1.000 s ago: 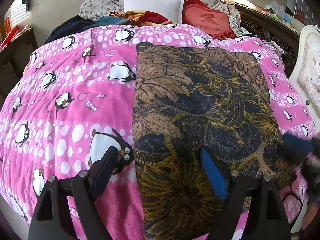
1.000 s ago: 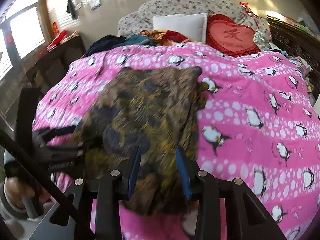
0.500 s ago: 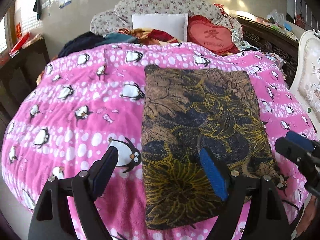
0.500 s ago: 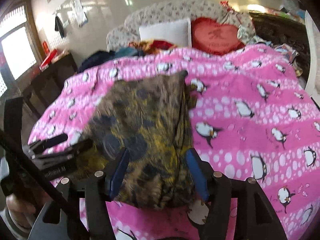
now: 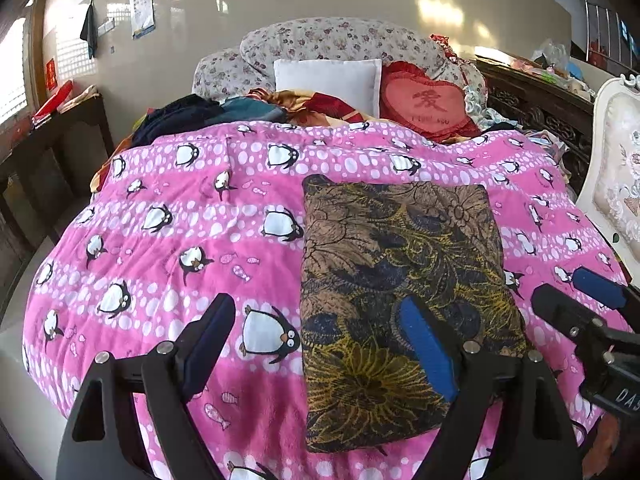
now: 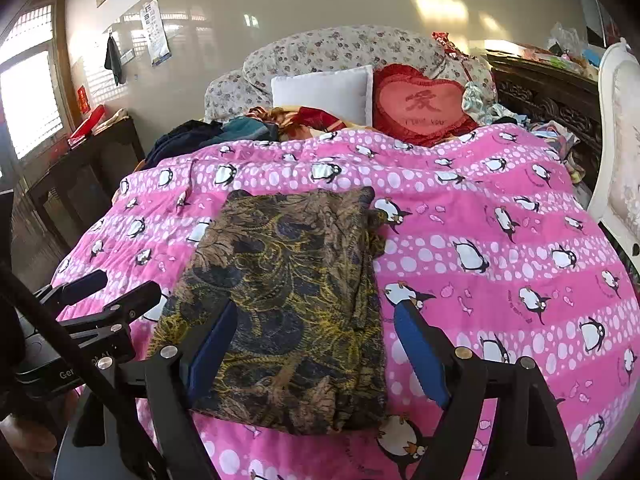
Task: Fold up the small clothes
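Note:
A dark brown, navy and gold patterned garment (image 5: 400, 292) lies folded into a flat rectangle on the pink penguin blanket (image 5: 180, 240); it also shows in the right wrist view (image 6: 288, 304). My left gripper (image 5: 320, 344) is open and empty, held above the blanket at the garment's near left edge. My right gripper (image 6: 316, 352) is open and empty above the garment's near end. The right gripper also shows at the right edge of the left wrist view (image 5: 580, 296); the left gripper shows at the left of the right wrist view (image 6: 108, 292).
Pillows, a white cushion (image 5: 328, 80) and a red heart cushion (image 5: 428, 104) lie at the bed's head, with a pile of dark clothes (image 5: 188, 116). A dark wooden cabinet (image 5: 52, 140) stands left; a white upholstered chair (image 5: 616, 184) stands right.
Both grippers have drawn back and up from the garment, so more of the bed shows. The right gripper's jaws have opened wider. The garment lies still.

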Motion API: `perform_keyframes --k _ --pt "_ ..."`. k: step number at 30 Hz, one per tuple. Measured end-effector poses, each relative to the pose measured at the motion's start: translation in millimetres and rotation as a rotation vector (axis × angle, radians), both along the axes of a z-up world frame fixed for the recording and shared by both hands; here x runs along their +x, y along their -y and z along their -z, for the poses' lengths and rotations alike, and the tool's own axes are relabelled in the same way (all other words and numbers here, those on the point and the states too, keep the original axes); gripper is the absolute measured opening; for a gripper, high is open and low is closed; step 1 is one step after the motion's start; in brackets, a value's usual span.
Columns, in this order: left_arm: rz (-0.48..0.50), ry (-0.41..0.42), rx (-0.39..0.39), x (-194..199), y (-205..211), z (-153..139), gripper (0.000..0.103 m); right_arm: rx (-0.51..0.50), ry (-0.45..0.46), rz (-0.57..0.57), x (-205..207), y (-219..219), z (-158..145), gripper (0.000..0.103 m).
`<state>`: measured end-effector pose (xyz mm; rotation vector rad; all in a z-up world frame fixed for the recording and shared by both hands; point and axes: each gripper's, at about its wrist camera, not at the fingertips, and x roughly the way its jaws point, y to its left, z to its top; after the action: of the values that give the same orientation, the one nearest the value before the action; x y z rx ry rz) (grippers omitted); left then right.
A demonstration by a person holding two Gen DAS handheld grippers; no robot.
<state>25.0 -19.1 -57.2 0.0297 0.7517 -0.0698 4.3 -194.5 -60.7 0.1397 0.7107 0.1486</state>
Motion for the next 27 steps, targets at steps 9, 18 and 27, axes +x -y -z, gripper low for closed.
perform_keyframes --k 9,18,27 --pt "-0.031 -0.01 -0.002 -1.2 -1.5 4.8 0.084 -0.015 0.013 0.032 2.0 -8.1 0.9 0.088" --pt "-0.034 -0.016 -0.015 -2.1 -4.9 6.9 0.084 -0.006 0.009 0.047 1.7 -9.7 1.1 0.089" --pt "-0.032 -0.004 0.004 -4.6 -0.7 6.0 0.084 -0.003 -0.001 0.042 3.8 -9.4 2.0 0.091"
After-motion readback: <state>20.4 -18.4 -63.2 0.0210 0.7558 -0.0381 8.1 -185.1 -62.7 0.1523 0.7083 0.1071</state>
